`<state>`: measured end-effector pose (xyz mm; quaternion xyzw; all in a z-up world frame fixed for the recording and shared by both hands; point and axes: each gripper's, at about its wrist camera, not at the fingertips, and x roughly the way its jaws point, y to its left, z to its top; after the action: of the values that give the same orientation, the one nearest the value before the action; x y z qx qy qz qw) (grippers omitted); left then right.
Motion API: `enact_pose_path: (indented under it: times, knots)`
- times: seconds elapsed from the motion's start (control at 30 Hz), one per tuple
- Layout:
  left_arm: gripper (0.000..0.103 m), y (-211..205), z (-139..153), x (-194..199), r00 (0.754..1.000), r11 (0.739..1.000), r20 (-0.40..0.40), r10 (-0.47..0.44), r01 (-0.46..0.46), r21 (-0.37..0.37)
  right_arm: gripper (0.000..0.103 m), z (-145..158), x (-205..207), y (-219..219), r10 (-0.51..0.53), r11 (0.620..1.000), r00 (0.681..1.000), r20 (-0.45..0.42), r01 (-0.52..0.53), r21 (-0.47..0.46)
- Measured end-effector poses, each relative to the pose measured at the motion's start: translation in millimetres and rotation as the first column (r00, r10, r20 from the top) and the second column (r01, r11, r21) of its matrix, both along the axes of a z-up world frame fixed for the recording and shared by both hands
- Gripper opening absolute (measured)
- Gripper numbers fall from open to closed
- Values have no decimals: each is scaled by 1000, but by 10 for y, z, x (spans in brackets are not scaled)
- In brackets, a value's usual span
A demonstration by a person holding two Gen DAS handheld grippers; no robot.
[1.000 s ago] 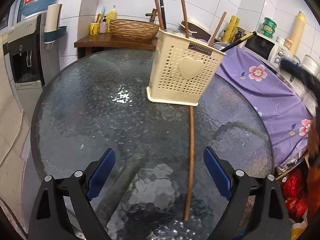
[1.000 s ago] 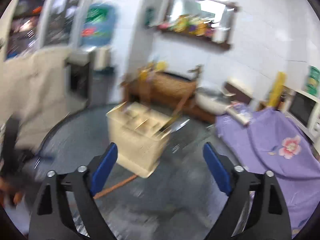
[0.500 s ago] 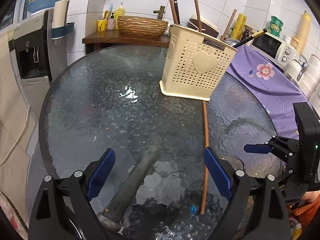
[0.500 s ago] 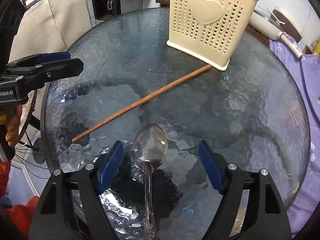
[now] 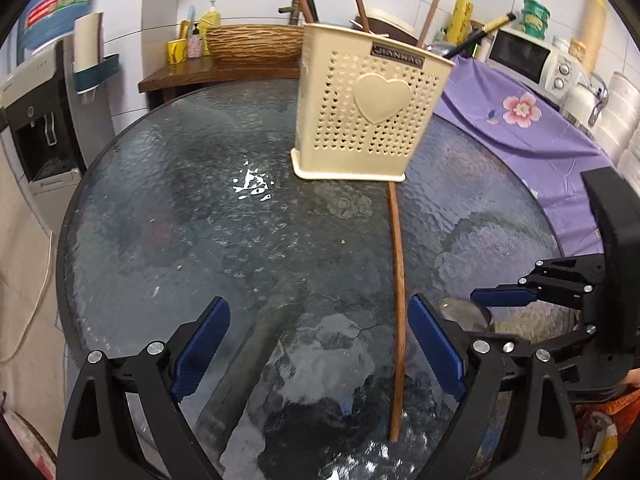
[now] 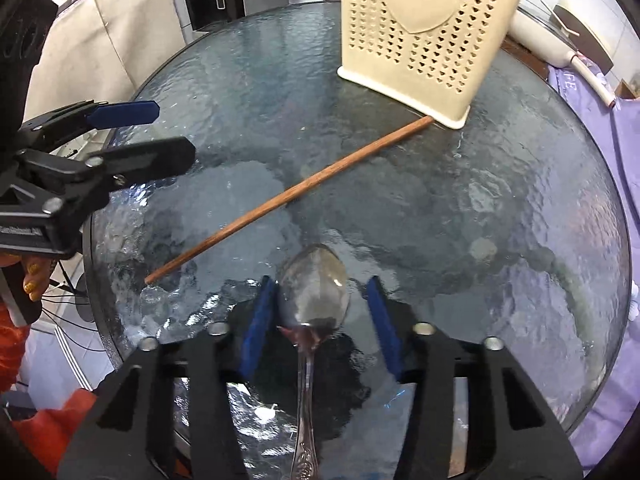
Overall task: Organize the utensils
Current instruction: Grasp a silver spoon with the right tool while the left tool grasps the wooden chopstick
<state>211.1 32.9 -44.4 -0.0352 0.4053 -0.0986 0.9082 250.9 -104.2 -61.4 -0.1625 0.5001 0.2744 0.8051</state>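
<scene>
A cream utensil holder (image 5: 366,110) with a heart stands on the round glass table (image 5: 160,216), with several sticks in it; it also shows in the right wrist view (image 6: 424,32). A single wooden chopstick (image 5: 398,304) lies on the glass, one end at the holder's base, and it shows in the right wrist view (image 6: 288,198) too. A metal spoon (image 6: 314,296) lies bowl forward between the pads of my right gripper (image 6: 318,314), which is narrowed around it without gripping. My left gripper (image 5: 316,350) is open and empty, its right pad (image 5: 436,350) beside the chopstick.
A purple flowered cloth (image 5: 532,120) covers a counter to the right, with a microwave (image 5: 532,60) on it. A water dispenser (image 5: 36,120) stands at the left. A wooden shelf with a wicker basket (image 5: 252,42) is behind the table. The table edge is near both grippers.
My right gripper has moved forward and narrowed around the spoon's bowl. The left gripper has shifted slightly nearer the chopstick.
</scene>
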Motion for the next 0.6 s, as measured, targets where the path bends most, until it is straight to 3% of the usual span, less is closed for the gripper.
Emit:
enact_pose_path:
  times: [0.3, 0.43, 0.6]
  knots:
    - [88, -506, 32, 354, 993, 991, -15, -118, 119, 57, 38, 34, -17, -278, -40, 999, 999, 10, 39, 15]
    - [81, -815, 0, 583, 981, 978, -50, -187, 191, 89, 38, 42, 67, -524, -106, 994, 994, 5, 106, 40]
    - [65, -1052, -85, 881, 976, 967, -86, -202, 213, 140, 38, 48, 121, -746, -164, 984, 986, -10, 164, 73]
